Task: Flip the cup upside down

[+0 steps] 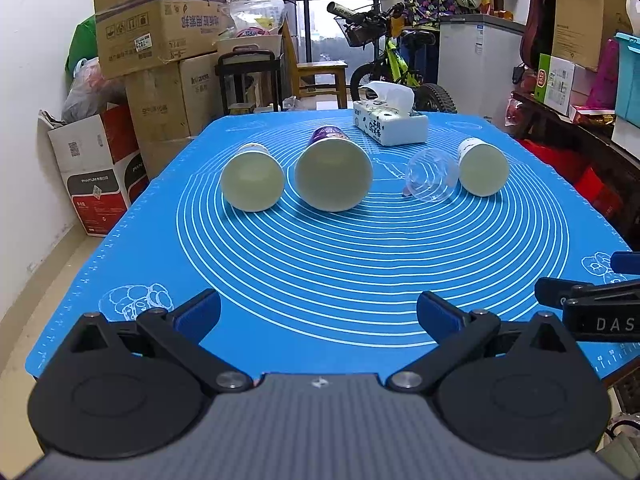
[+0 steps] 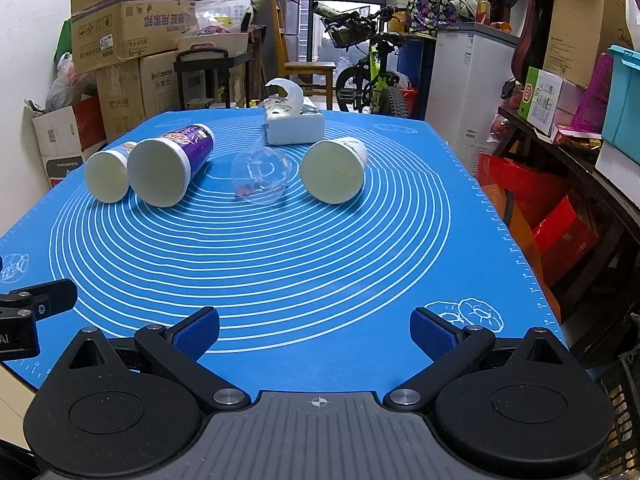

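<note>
Several cups lie on their sides on the blue mat [image 1: 320,272], mouths toward me. From left: a small white paper cup [image 1: 253,178] [image 2: 108,176], a tall purple cup [image 1: 334,176] [image 2: 168,168], a clear plastic cup [image 1: 430,176] [image 2: 262,176] and a white paper cup [image 1: 482,167] [image 2: 334,170]. My left gripper [image 1: 320,312] is open and empty above the mat's near edge, well short of the cups. My right gripper [image 2: 316,332] is open and empty too, beside the left one; part of it shows in the left wrist view [image 1: 592,308].
A tissue box [image 1: 390,122] [image 2: 294,124] stands on the mat behind the cups. Cardboard boxes [image 1: 156,28] stack at the back left, a bicycle [image 1: 392,64] and white cabinet [image 1: 476,68] behind the table, a cluttered shelf [image 2: 560,140] to the right.
</note>
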{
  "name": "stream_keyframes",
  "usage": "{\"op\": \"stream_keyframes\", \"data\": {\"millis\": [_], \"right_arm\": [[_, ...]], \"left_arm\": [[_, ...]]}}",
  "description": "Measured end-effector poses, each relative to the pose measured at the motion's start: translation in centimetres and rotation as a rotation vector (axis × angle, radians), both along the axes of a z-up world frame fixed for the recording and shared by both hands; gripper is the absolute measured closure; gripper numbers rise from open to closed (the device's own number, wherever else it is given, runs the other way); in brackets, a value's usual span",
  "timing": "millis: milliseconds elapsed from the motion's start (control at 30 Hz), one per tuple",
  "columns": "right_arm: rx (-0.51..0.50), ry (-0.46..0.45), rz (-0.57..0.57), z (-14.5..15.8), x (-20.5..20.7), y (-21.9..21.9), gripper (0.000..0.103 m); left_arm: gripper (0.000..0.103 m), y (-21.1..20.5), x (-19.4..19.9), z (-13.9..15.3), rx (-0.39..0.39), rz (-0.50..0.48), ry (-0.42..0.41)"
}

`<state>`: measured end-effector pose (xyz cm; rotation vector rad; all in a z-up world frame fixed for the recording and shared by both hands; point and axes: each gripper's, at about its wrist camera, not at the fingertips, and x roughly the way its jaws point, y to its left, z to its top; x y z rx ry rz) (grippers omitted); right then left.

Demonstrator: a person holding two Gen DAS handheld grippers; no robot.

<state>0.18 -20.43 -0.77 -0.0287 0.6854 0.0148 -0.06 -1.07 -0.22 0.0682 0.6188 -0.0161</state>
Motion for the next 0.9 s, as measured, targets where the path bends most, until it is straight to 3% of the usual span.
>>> {"op": "stream_keyframes", "data": {"millis": [900], "right_arm": [[-0.006, 0.005, 0.003, -0.41, 0.34, 0.05, 0.002]], "left_arm": [[0.000, 0.12, 0.11, 0.01, 0.002, 0.002, 0.005]]}}
